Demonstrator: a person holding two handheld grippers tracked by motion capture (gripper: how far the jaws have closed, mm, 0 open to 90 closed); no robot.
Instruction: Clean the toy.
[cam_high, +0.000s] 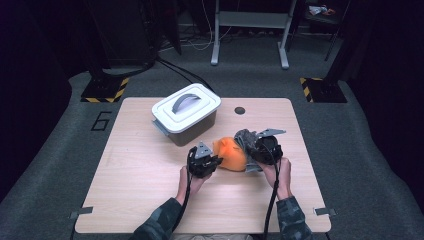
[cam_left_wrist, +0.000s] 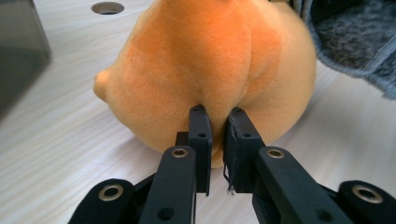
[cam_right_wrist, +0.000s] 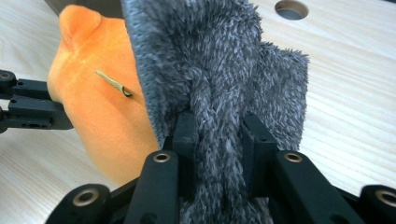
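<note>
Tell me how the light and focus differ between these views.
High view: the table is lit and the room around it falls off to near black. Left gripper view: the orange plush is sharp, and the dark box at the edge is blurred. Right gripper view: the grey fabric is crisp.

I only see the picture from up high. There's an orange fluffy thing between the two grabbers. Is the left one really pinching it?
Observer: Yes. In the left gripper view, the left gripper is nearly shut, pinching a fold of the orange plush toy.
Operator: What about the grey fuzzy stuff by the other grabber?
Observer: The right gripper is clamped on a bunch of the grey fleece cloth, which stands up between its jaws.
Operator: Does the grey stuff touch the orange toy?
Observer: Yes, it lies against the toy's side, and a small tan tag sticks out of the orange fabric there.
</note>
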